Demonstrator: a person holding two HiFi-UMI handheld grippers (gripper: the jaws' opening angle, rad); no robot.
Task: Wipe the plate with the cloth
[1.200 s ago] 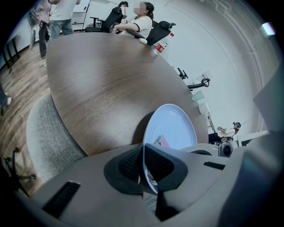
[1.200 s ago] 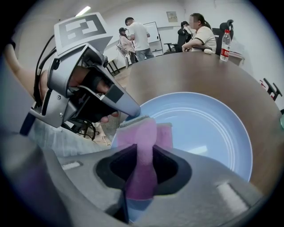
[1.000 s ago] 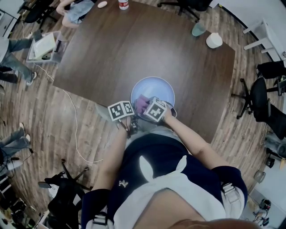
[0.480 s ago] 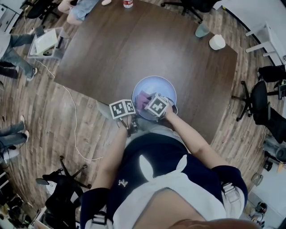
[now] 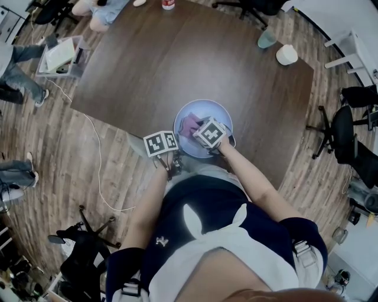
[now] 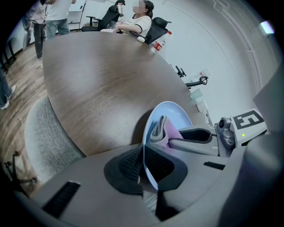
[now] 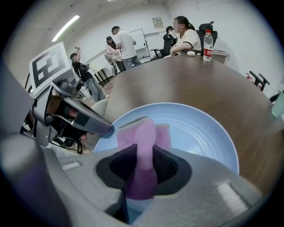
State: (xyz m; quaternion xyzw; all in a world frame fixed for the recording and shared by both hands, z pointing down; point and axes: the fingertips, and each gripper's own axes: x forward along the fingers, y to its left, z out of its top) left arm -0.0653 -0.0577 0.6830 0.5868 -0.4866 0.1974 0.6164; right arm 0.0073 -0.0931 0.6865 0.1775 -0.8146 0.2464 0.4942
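A light blue plate (image 5: 208,113) lies on the dark wooden table (image 5: 177,59) at its near edge. My left gripper (image 5: 175,146) is shut on the plate's near-left rim (image 6: 144,150), which runs between its two pads (image 6: 126,163). A folded pink cloth (image 5: 189,124) rests on the plate's left half, pinched by my right gripper (image 5: 199,127). In the right gripper view the cloth (image 7: 142,142) stands up between the pads and spreads onto the plate (image 7: 199,128). The left gripper view shows the cloth (image 6: 165,130) with the right gripper (image 6: 175,141) on it.
A water bottle (image 5: 168,5), a teal cup (image 5: 265,39) and a white object (image 5: 286,55) stand along the table's far edge. People sit at the far end (image 7: 186,35). Office chairs (image 5: 345,127) stand on the right. A grey seat (image 6: 49,133) is beside the table's near edge.
My right gripper has slid the cloth a little farther across the plate, away from me, and rolled slightly. The left gripper has kept its hold on the rim.
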